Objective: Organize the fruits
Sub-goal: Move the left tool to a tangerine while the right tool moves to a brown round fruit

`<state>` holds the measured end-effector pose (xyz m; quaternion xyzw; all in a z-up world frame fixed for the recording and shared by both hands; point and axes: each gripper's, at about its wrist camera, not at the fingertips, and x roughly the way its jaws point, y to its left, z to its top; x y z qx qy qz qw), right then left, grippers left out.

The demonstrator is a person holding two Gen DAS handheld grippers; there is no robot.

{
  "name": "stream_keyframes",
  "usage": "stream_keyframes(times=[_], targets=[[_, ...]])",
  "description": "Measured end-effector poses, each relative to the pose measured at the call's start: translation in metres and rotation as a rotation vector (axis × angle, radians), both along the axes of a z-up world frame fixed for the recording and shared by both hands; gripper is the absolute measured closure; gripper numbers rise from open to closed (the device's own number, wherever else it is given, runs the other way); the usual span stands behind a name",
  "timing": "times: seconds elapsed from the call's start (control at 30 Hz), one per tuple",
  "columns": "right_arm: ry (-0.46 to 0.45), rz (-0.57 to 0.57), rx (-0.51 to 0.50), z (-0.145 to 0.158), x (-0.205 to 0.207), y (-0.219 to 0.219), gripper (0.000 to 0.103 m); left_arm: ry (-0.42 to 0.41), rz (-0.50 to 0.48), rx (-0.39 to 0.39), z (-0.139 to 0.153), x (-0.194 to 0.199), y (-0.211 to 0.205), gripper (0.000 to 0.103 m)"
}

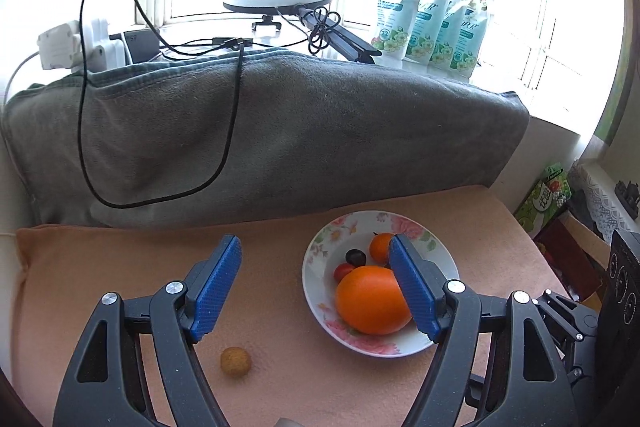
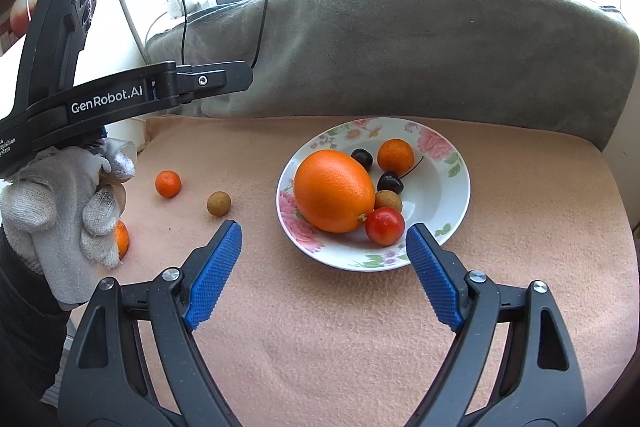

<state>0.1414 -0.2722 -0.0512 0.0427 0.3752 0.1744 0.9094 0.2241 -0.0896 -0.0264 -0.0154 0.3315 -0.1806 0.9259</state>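
Right gripper (image 2: 322, 275): jaws spread wide, nothing between the pads, poised above the peach cloth (image 2: 320, 347) just short of the near rim of the floral plate (image 2: 452, 219). Left gripper (image 1: 316, 283): likewise released and empty, hovering over the cloth beside the plate's left edge, gloved hand (image 2: 60, 211) at its handle.

Status at this moment, judged from layout: partly complete.

Already collected in the plate: large orange (image 2: 334, 191), red cherry tomato (image 2: 385, 226), one longan (image 2: 388, 199), two dark cherries (image 2: 390, 182), small mandarin (image 2: 395, 155).

Left outside on the cloth, to the plate's left: loose longan (image 2: 219, 203) nearest the plate, second mandarin (image 2: 168, 183) farther left, and an orange fruit (image 2: 122, 239) half hidden behind the glove; kind not determinable.

Remaining work, as estimated: three pickups and three placements into the plate. Beyond the cloth: grey towel (image 2: 400, 43) draped along the window ledge, no fruit visible there.
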Motion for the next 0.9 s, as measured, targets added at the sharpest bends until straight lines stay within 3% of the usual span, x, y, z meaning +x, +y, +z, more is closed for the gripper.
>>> stream_keyframes(times=[0.4, 0.9], targets=[[-0.017, -0.015, -0.049, 0.003, -0.002, 0.03, 0.016, -0.009, 0.058, 0.013, 0.002, -0.011, 0.047, 0.027], [-0.016, 0.089, -0.023, 0.004, 0.003, 0.077, 0.016, 0.012, 0.132, 0.038, -0.013, -0.01, 0.109, 0.027]])
